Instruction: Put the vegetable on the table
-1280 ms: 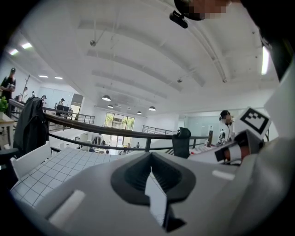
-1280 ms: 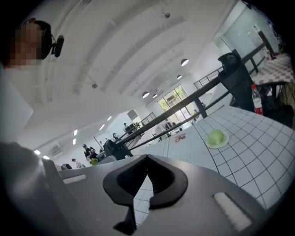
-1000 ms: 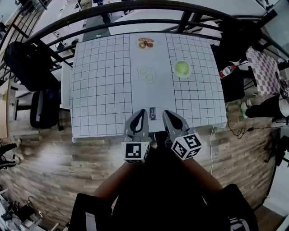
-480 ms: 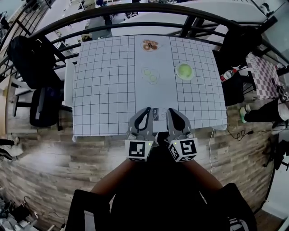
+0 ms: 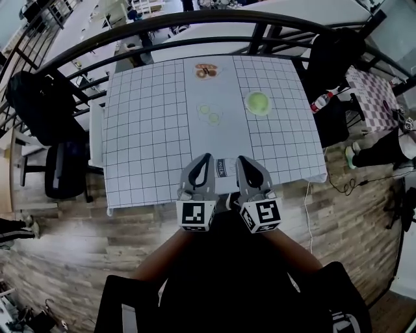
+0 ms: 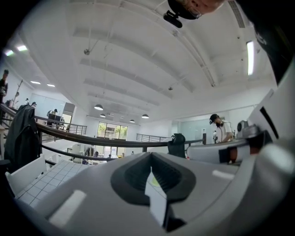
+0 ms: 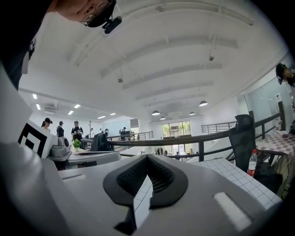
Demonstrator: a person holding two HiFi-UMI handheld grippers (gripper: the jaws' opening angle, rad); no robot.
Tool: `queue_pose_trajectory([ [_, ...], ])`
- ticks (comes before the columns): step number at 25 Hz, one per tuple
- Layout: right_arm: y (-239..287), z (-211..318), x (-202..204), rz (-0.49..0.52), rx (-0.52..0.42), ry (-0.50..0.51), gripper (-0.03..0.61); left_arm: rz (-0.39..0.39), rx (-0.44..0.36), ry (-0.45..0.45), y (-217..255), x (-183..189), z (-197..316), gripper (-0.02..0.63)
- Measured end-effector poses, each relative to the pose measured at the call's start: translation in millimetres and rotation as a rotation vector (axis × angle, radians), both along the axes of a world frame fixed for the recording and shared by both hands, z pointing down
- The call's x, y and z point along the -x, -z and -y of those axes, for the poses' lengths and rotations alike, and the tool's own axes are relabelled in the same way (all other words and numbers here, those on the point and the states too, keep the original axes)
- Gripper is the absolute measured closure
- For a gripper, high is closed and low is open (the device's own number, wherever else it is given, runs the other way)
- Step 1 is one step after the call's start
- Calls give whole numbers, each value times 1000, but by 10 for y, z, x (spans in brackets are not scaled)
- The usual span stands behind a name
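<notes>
A round pale green vegetable (image 5: 258,102) lies on the right half of the grid-patterned table (image 5: 149,130). Slices of something green sit on a clear plate (image 5: 209,114) near the middle. Brown food is on a plate (image 5: 207,71) at the far edge. A small milk carton (image 5: 225,168) stands at the near edge, between my two grippers. My left gripper (image 5: 205,159) (image 6: 151,156) and right gripper (image 5: 242,159) (image 7: 147,157) hover side by side over that edge. Both are shut and hold nothing, well short of the vegetable.
A black curved railing (image 5: 195,19) runs past the table's far side. Black chairs (image 5: 39,97) stand at the left, and another dark chair with a red-capped bottle (image 5: 323,101) at the right. A seated person (image 5: 390,153) is at the far right on the wooden floor.
The right gripper has turned to point straighter along the table. Both grippers stay shut over the near edge. The head view has shifted a little.
</notes>
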State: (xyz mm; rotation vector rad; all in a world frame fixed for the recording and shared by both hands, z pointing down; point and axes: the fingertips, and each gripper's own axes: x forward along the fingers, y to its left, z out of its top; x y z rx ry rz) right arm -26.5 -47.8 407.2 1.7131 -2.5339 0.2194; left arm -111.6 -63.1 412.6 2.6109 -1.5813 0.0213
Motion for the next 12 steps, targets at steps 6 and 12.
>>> queue_pose_trajectory([
  [6, -32, -16, -5, -5, -1, -16, 582, 11, -63, -45, 148, -117, -70, 606],
  [12, -57, -5, -23, 5, 5, -11, 583, 21, -62, -53, 143, -142, -90, 606],
])
